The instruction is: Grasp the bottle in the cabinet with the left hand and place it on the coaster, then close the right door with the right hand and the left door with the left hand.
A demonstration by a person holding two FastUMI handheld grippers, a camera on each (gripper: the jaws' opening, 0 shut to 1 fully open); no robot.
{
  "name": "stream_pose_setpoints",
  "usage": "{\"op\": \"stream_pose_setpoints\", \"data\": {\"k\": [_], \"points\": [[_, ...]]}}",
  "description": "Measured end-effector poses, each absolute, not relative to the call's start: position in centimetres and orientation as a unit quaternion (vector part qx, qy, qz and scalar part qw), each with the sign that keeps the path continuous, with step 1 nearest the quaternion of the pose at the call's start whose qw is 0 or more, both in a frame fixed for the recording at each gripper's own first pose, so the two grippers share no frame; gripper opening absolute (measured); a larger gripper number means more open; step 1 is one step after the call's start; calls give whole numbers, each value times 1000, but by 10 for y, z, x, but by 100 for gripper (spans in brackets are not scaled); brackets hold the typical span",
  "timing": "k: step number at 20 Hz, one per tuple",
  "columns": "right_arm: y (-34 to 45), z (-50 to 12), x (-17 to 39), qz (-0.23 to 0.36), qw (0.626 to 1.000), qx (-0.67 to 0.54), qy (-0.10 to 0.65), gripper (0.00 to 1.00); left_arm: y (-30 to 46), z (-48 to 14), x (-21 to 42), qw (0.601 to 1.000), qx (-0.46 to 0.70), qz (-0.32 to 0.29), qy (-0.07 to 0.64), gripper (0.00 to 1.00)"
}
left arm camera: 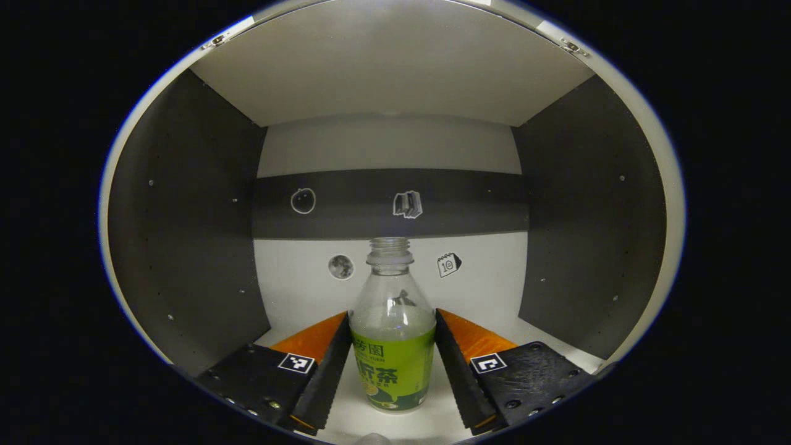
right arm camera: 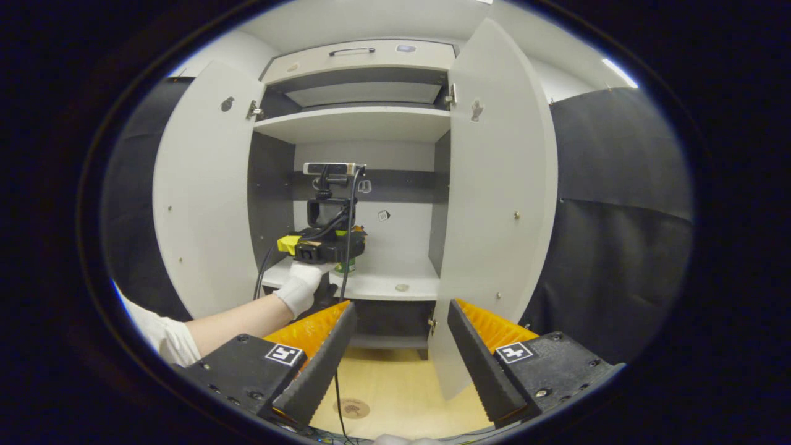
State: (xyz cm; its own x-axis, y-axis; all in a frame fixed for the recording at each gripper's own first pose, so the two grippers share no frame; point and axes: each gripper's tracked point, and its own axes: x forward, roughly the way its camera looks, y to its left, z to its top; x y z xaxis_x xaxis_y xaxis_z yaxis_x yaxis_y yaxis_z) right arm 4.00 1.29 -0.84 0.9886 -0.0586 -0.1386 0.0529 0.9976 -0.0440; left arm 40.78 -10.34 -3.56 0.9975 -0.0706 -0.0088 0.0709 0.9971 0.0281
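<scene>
While both doors stand wide, left gripper (left arm camera: 392, 364) jaws flank the bottle (left arm camera: 392, 334).

A clear, glossy plastic bottle (left arm camera: 392, 327) with a shiny label is being shown on a smooth matt shelf (left arm camera: 445, 414); the worktop (right arm camera: 401, 395) is looking like pale wood.

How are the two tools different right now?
The left tool is inside the cabinet with the bottle standing between its fingers; the right tool waits outside, with nothing between its fingers. The left tool's fingers sit close against the bottle's sides; the right tool's gape wide. Both point toward the cabinet.
</scene>
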Motion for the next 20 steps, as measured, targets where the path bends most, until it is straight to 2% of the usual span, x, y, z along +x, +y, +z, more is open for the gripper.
{"op": "stream_pose_setpoints", "data": {"k": [3, 4, 6, 7, 9, 10, 13, 15, 16, 20], "points": [[11, -5, 31, -26, 997, -16, 64, 99, -106, -24, 380, 998, -12, -62, -3, 75], [10, -4, 28, -25, 998, -16, 62, 100, -103, -20, 364, 998, -8, -66, -8, 78], [6, -3, 22, -27, 998, -15, 57, 98, -103, -11, 331, 997, 0, -76, -19, 75], [4, -3, 19, -26, 998, -13, 56, 98, -105, -11, 315, 996, 1, -86, -22, 78], [-2, -8, 14, -29, 998, -9, 56, 99, -107, -16, 278, 995, 0, -101, -23, 75], [-5, -11, 12, -30, 998, -6, 58, 95, -109, -21, 258, 994, -1, -108, -23, 75], [-13, -23, 5, -31, 997, 6, 66, 99, -116, -50, 204, 992, -13, -123, -11, 75], [-18, -32, 1, -31, 997, 7, 72, 95, -122, -74, 172, 991, -26, -132, -1, 75], [-20, -36, -1, -31, 997, 6, 74, 98, -123, -87, 157, 990, -29, -136, 0, 75], [-25, -48, -9, -25, 996, -3, 83, 98, -126, -145, 114, 989, -16, -147, 8, 75]]}}
